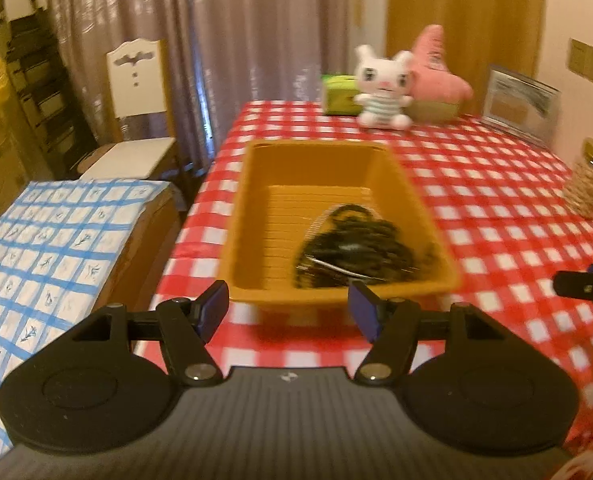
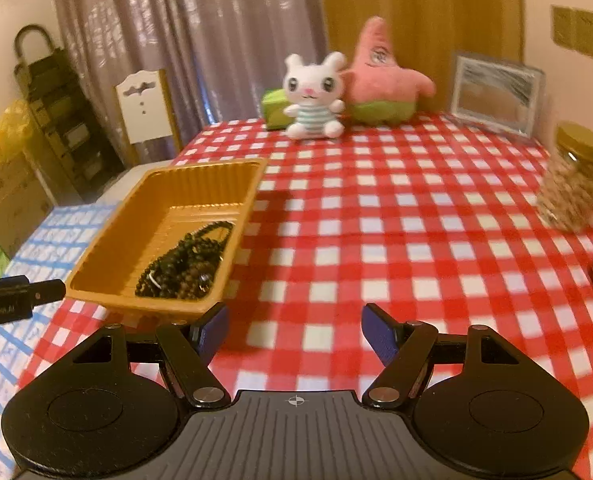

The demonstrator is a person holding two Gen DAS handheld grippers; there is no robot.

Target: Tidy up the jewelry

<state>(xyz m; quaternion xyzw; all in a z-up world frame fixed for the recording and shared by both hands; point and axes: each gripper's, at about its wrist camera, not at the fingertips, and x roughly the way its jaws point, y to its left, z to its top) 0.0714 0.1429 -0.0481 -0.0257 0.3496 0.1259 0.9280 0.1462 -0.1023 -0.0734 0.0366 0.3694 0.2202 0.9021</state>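
Observation:
An orange plastic tray [image 1: 256, 216] [image 2: 108, 240] sits on the red-and-white checked tablecloth near the table's left edge. A heap of dark bead strings [image 1: 356, 248] [image 2: 184, 264] lies in its near right corner. My left gripper [image 1: 288, 308] hovers just short of the tray's near rim, jaws open, nothing between the blue pads. My right gripper [image 2: 294, 330] is open over bare cloth to the right of the tray and holds nothing. Each gripper's black tip shows at the edge of the other's view.
At the table's far edge stand a white plush rabbit [image 2: 314, 96], a pink plush star [image 2: 384, 76], a green box [image 2: 274, 110] and a framed picture [image 2: 496, 94]. A gold-lidded jar [image 2: 572, 176] stands at the right. A blue-checked surface [image 1: 44, 260] and a chair [image 1: 136, 92] lie left of the table.

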